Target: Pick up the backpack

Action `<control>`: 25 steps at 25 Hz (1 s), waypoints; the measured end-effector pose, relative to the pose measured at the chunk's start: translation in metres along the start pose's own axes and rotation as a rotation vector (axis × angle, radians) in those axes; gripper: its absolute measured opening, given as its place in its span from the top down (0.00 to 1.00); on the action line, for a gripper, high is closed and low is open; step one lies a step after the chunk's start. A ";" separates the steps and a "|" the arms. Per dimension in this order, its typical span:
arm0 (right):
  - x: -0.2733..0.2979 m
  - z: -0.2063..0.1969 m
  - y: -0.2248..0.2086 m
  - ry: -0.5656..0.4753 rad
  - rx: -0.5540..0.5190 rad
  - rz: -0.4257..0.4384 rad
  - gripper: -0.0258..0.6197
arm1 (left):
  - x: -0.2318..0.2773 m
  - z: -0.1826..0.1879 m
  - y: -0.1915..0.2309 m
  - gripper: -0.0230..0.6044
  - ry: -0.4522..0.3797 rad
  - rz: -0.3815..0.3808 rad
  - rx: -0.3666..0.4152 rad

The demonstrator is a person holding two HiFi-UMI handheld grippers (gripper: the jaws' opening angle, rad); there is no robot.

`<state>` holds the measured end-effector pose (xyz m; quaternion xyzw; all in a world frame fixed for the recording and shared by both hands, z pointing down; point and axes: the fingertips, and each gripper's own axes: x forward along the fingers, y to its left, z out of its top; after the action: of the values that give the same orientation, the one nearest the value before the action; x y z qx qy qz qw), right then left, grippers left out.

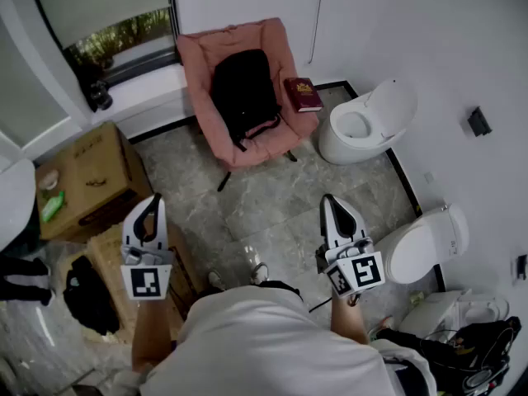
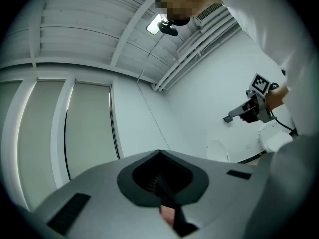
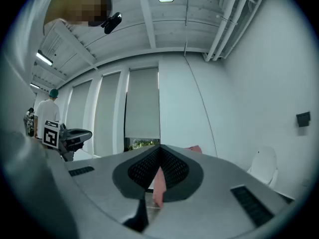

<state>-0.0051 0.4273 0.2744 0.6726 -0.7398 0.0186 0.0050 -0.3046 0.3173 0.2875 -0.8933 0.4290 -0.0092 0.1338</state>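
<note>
A black backpack (image 1: 245, 93) leans upright in a pink padded chair (image 1: 202, 52) at the far side of the room. Both grippers are held level well short of it, over the stone floor. My left gripper (image 1: 153, 200) is at the left with its jaws together and nothing in them. My right gripper (image 1: 328, 198) is at the right, also shut and empty. In the left gripper view the jaws (image 2: 159, 153) meet at the tip against a white wall. In the right gripper view the closed jaws (image 3: 159, 147) show a sliver of the pink chair (image 3: 193, 149) behind them.
A dark red book (image 1: 303, 95) lies on the chair beside the backpack. Two white toilets (image 1: 363, 122) (image 1: 425, 242) stand along the right wall. A wooden cabinet (image 1: 91, 176) and a black bag (image 1: 89, 295) sit at the left; another black bag (image 1: 478, 349) lies at bottom right.
</note>
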 end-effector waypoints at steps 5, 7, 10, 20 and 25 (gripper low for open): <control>0.000 -0.003 0.002 0.006 0.005 0.022 0.93 | -0.003 -0.001 -0.006 0.94 0.005 -0.003 0.013; 0.000 0.001 -0.001 -0.011 0.026 0.031 0.93 | 0.000 0.001 -0.008 0.94 0.001 -0.005 0.009; 0.002 0.001 -0.004 -0.023 0.067 0.064 0.93 | 0.003 -0.002 -0.011 0.94 0.000 0.002 -0.014; 0.003 -0.016 -0.025 0.018 0.061 0.134 0.93 | 0.014 0.000 -0.041 0.94 -0.019 0.026 -0.055; -0.002 -0.034 -0.052 0.043 0.102 0.132 0.93 | 0.013 -0.010 -0.066 0.94 0.023 0.033 -0.073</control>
<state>0.0461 0.4258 0.3093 0.6214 -0.7802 0.0708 -0.0147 -0.2473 0.3443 0.3124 -0.8902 0.4453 -0.0016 0.0964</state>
